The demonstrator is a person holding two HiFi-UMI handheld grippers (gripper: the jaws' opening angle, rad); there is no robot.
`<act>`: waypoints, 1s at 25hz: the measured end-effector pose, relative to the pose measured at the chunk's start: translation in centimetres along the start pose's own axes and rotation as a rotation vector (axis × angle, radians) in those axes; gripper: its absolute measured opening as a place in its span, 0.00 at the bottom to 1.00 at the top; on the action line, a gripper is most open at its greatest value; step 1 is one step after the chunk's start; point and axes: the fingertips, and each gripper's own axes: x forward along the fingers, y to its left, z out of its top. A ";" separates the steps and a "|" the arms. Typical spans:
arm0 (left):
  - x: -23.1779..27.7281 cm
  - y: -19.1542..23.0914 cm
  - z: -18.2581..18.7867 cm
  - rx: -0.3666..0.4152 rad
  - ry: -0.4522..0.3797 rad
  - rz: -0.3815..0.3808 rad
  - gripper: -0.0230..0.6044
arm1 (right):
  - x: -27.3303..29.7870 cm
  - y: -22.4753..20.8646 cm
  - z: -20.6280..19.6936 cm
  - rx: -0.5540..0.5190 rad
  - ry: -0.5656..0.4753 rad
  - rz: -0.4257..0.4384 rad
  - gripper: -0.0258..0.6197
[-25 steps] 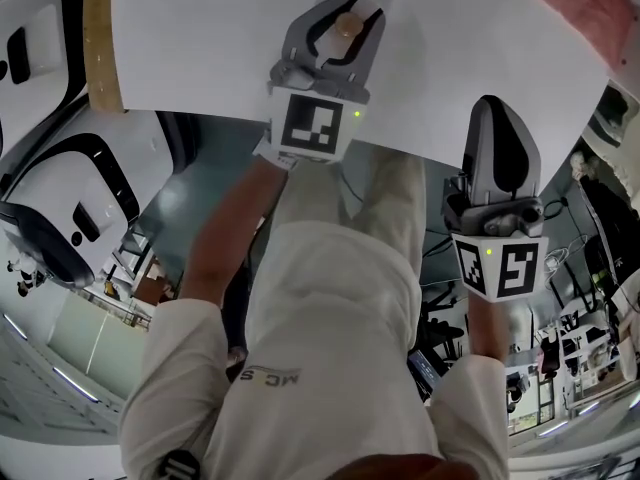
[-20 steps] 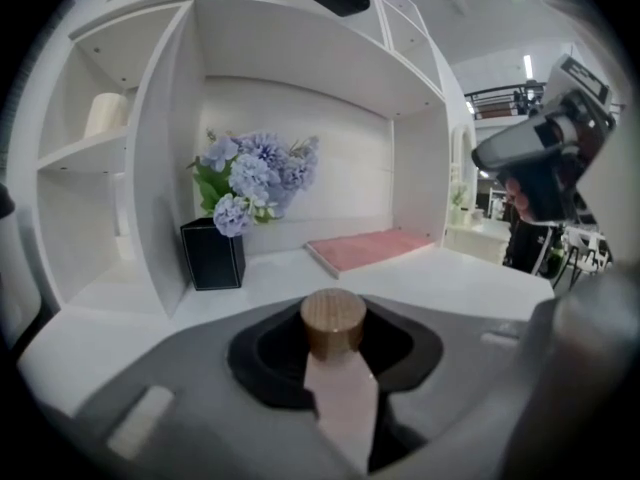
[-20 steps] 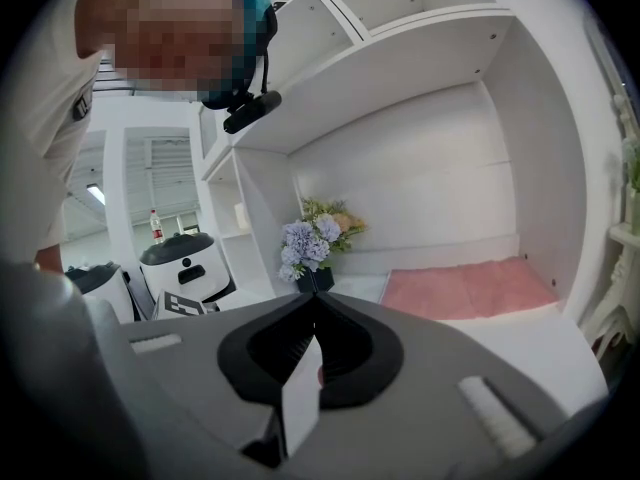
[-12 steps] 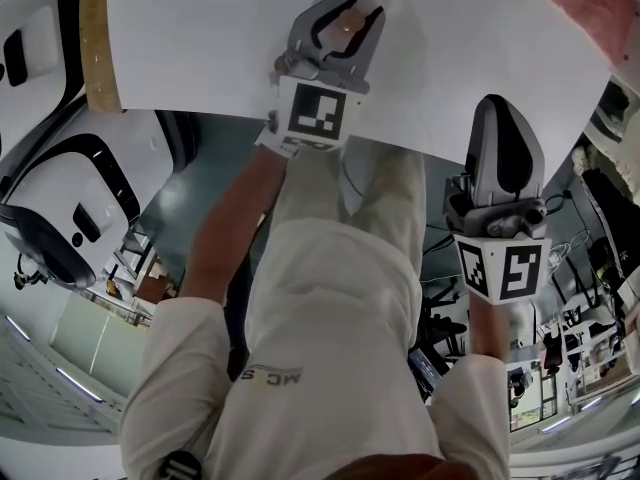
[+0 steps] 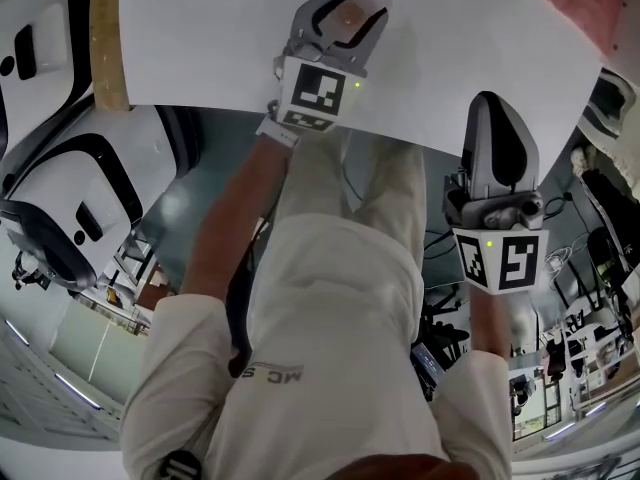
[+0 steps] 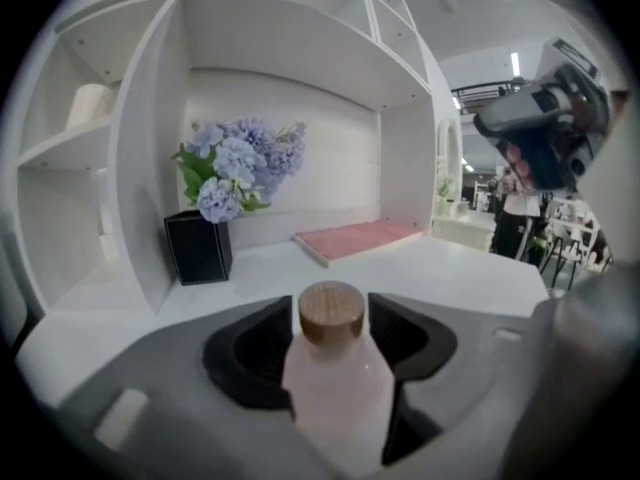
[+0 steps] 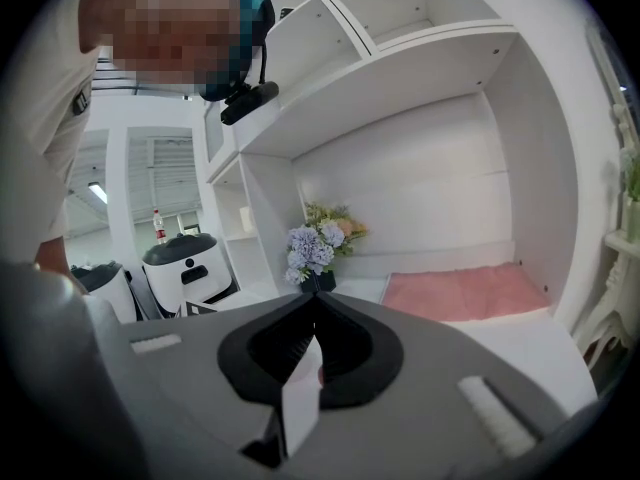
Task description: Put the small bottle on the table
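Left gripper [image 5: 345, 8] jaws opening, the small bottle [image 6: 335, 378] loose between its fingers; right gripper [image 7: 315, 303] closed, empty; we fear a dragging finger topples it.

Left claw [image 6: 330, 313], jaws opening round it, hides the base of the small bottle [image 6: 336, 383].

small bottle [image 6: 330, 368] front-ctr | flower box [image 6: 198, 248] behind-L on table [image 6: 450, 268] | mat [image 6: 358, 238] behind-R on table

The head view looks steeply down at the table [image 5: 200, 38]; both gripper views face the flowers [image 6: 240, 163] from nearby.
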 end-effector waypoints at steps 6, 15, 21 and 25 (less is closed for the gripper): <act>-1.5 -1.0 -0.3 -0.016 0.039 -0.023 0.51 | -1.8 -0.7 0.4 0.015 -0.005 -0.020 0.04; -6.2 -2.6 1.4 0.004 0.056 0.049 0.52 | -4.4 -1.9 2.2 0.030 -0.016 -0.048 0.04; -9.3 -3.6 5.7 -0.031 0.018 0.045 0.47 | -5.8 -1.8 4.2 0.002 -0.013 -0.039 0.04; -12.0 -3.7 9.9 -0.041 -0.016 0.084 0.26 | -7.0 -1.1 6.1 -0.017 -0.016 -0.020 0.04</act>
